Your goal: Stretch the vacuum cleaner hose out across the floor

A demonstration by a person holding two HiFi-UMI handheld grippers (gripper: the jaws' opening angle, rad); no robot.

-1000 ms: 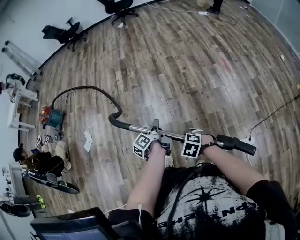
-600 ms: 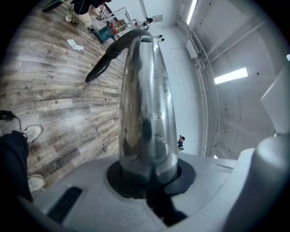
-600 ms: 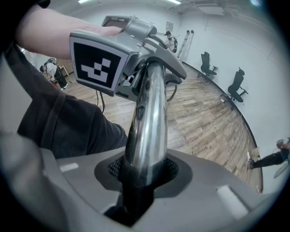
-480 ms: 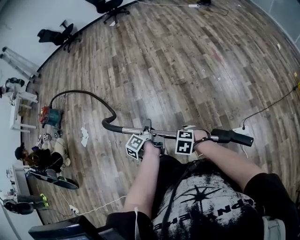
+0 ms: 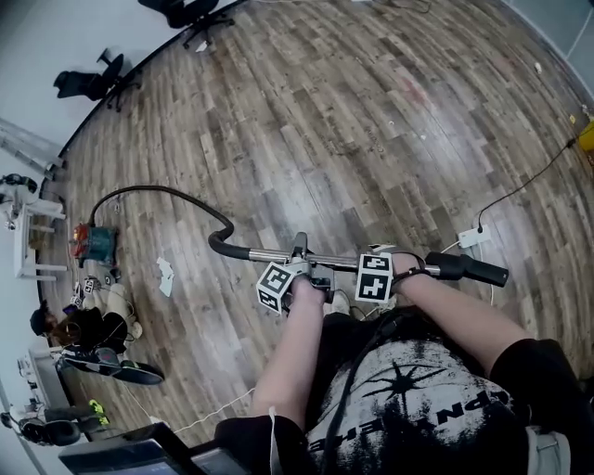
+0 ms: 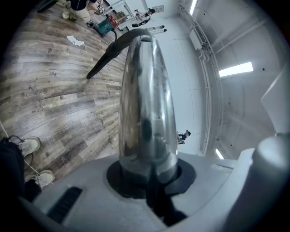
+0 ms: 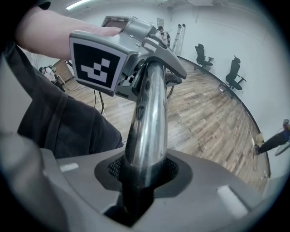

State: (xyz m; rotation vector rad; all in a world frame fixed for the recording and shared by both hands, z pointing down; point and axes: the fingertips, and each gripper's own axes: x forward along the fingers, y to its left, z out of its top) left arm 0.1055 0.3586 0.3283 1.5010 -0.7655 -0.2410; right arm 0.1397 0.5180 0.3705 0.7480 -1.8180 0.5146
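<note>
Left gripper (image 6: pixel 147 183): we clamp the shiny chrome vacuum wand tube (image 6: pixel 145 108) between its jaws | right gripper (image 7: pixel 139 183): we clamp it likewise | black flexible hose (image 5: pixel 176 190) trails toward 10 o'clock

Wood-plank floor (image 5: pixel 371 139). Vacuum cleaner body (image 5: pixel 93 239) set at left, black hose (image 5: pixel 158 190) curved from it, paper scrap (image 5: pixel 165 276) nearby. Power strip (image 5: pixel 473 237) laid at right. Office chairs (image 5: pixel 190 11) stood at far edge.
</note>
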